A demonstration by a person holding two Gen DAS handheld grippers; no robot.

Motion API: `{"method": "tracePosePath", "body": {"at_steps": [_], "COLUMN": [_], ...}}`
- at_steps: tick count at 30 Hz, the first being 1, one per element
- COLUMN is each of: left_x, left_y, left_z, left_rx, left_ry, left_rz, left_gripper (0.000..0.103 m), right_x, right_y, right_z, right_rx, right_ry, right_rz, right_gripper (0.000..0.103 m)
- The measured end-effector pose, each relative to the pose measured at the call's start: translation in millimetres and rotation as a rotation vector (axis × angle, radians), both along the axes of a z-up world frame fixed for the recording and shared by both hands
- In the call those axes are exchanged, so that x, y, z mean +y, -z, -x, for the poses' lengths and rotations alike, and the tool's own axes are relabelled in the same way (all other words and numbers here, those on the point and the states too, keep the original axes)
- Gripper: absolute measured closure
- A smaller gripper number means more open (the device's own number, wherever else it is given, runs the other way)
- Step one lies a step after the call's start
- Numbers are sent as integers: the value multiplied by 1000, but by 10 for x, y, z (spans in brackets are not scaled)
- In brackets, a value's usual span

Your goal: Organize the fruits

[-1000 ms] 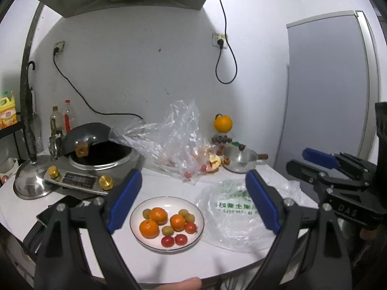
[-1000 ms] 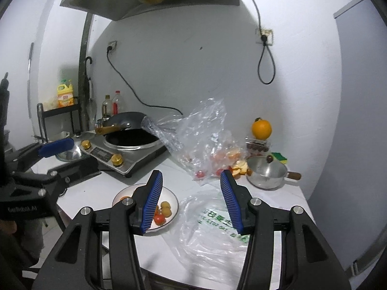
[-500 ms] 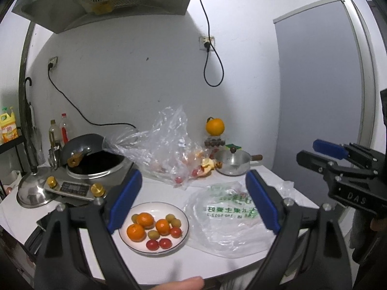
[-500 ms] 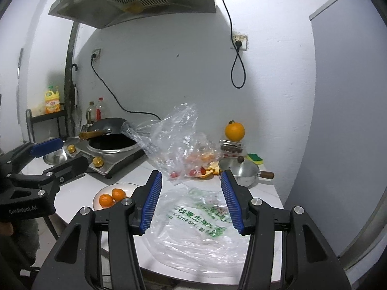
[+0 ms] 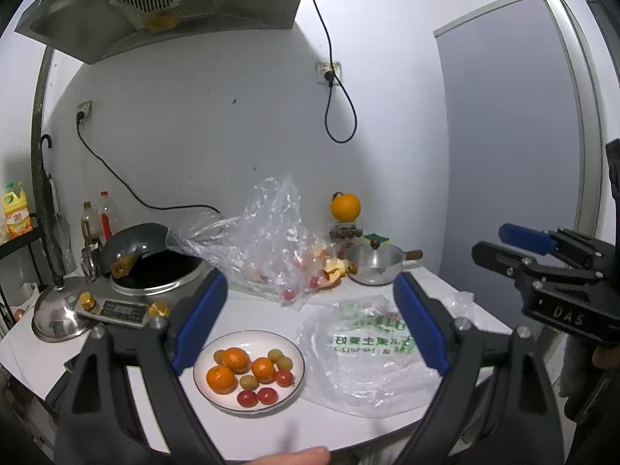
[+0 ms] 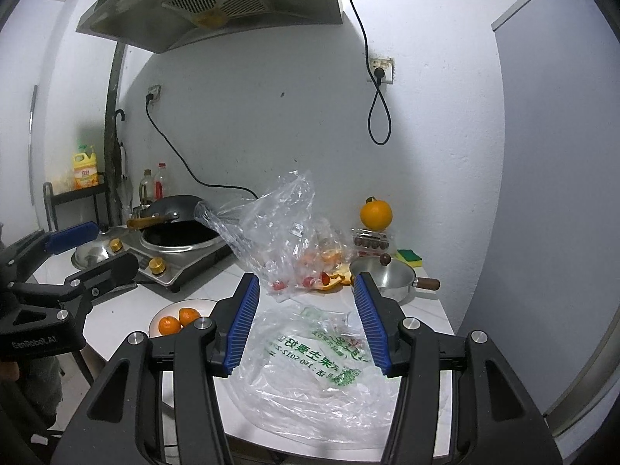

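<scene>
A white plate near the table's front edge holds three small oranges, green fruits and red cherry tomatoes. My left gripper hovers above and in front of it, open wide with nothing between its fingers. My right gripper is open and empty above a flat clear bag with green print. A crumpled clear bag farther back holds more oranges and tomatoes. A large orange sits on a box by the wall. The plate's edge shows in the right wrist view, left of that gripper.
An induction cooker with a black wok and a steel lid fill the left side. A small steel saucepan stands at the back right beside orange peel. A fingertip shows at the bottom edge. The table's front edge is close below.
Both grippers have drawn back and shifted sideways, so the table looks lower and farther away. The right view moved from the plate onto the printed bag. Jaw openings look unchanged.
</scene>
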State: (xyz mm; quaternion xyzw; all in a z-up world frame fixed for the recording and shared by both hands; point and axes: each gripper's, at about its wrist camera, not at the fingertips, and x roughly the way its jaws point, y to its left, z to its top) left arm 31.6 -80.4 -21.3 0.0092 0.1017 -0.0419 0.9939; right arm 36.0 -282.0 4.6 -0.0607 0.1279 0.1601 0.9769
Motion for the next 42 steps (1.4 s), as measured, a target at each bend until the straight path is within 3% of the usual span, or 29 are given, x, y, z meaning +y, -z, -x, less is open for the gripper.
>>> {"method": "tracePosePath", "body": {"at_steps": [31, 42], "left_x": [-17, -74], "left_y": [17, 30], "left_z": [-165, -244], "left_rx": [-5, -7], "left_ry": [-20, -23], "left_rz": [-6, -11], "left_gripper": [14, 8], "right_x": [-23, -114], "right_y": [82, 124], "right_z": [-100, -230], "right_rx": [29, 38], "right_ry": [6, 14], "right_rz": [-13, -35], "right_gripper": [49, 49]}}
